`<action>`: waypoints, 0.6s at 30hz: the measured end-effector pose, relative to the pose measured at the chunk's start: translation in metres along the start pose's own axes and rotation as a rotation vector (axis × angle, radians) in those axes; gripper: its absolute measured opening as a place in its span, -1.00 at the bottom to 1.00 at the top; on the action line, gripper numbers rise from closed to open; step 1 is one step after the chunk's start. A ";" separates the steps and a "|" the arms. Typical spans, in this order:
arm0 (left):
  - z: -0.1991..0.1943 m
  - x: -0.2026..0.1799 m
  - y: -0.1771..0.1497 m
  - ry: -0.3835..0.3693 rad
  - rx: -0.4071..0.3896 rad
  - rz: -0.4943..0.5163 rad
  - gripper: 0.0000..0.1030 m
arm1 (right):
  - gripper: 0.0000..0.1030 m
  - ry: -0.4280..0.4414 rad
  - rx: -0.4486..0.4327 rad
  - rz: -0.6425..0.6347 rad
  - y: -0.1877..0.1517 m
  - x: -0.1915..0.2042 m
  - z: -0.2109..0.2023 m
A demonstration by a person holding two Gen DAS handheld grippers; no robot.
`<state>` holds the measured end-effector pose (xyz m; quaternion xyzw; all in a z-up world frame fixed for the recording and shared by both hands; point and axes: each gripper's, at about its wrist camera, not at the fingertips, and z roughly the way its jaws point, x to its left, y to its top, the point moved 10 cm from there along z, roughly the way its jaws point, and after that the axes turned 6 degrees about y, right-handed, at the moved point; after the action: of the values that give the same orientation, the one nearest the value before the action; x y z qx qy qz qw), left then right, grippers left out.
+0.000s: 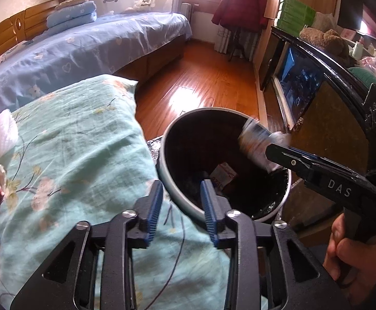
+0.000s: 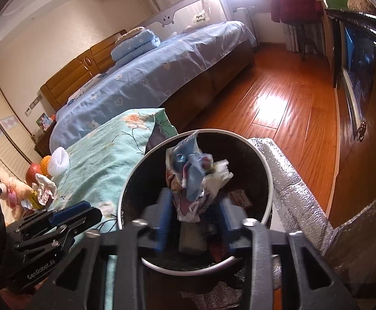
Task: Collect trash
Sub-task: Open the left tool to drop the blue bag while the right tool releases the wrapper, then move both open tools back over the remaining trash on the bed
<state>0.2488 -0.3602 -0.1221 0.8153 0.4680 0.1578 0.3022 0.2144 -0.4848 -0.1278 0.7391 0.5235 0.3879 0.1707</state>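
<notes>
Two wrist views over a round trash bin with a pale rim and dark interior, standing at lower centre of each frame beside a surface draped in a mint floral cloth. In the right wrist view, the right gripper occupies the bottom centre, its blue-padded jaws parted with a crumpled wad of trash between them, above the bin's mouth; the wad is a bundle of thin, translucent blue and white plastic film with patches of red and pink print, creased and partly blurred. Whether the pads touch it cannot be told. In the left wrist view the same wad appears as a blurred pale streak at the tip of the right gripper, over the bin's right rim, with a hand on the handle at lower right. The left gripper sits at bottom centre, jaws apart and empty, over the cloth edge and the bin's near rim. A printed packet lies on the bin floor. More crumpled wrappers lie on the cloth at centre left, next to soft toys.
</notes>
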 end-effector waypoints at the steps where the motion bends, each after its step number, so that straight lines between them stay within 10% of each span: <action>1: -0.002 0.004 -0.001 0.002 -0.003 -0.008 -0.23 | -0.07 0.001 0.002 0.002 0.000 0.000 0.001; 18: -0.046 0.110 -0.066 0.102 -0.025 -0.237 0.16 | 0.64 0.123 0.034 -0.055 -0.029 0.079 0.008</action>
<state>0.2361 -0.2245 -0.1314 0.7415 0.5737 0.1682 0.3045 0.2133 -0.4005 -0.1212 0.7020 0.5597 0.4187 0.1364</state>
